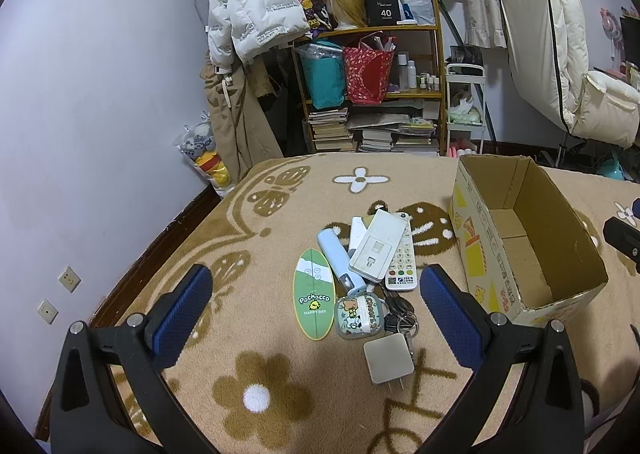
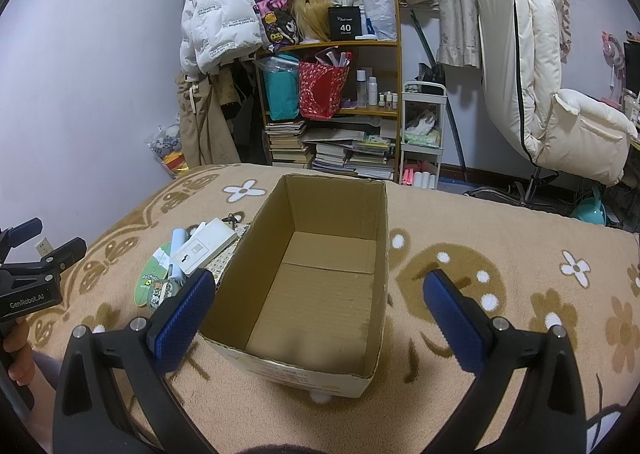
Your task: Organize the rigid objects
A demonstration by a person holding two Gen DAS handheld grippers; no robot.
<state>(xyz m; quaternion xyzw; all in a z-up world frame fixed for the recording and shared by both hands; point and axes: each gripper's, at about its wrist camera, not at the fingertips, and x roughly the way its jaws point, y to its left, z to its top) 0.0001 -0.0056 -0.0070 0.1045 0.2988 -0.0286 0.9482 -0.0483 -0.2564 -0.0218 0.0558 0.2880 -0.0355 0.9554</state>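
Observation:
A pile of small rigid objects lies on the tan flowered blanket: a green oval Pochacco board [image 1: 315, 294], a light blue tube [image 1: 341, 260], a white flat device [image 1: 377, 245], a white remote [image 1: 403, 262], a cartoon earbud case [image 1: 360, 314], dark keys [image 1: 398, 312] and a white charger plug [image 1: 388, 358]. My left gripper [image 1: 314, 312] hovers open over the pile, holding nothing. An empty cardboard box [image 1: 528, 238] stands to the right of the pile. My right gripper [image 2: 318, 314] is open above the box [image 2: 320, 278]. The left gripper [image 2: 40, 250] shows at the far left.
The blanket [image 2: 500, 238] covers a bed that ends at a lilac wall on the left. Beyond the far edge stand a cluttered wooden shelf [image 1: 372, 89], a hanging white jacket [image 1: 248, 9], a small white cart [image 2: 422, 133] and a cream padded chair [image 2: 552, 101].

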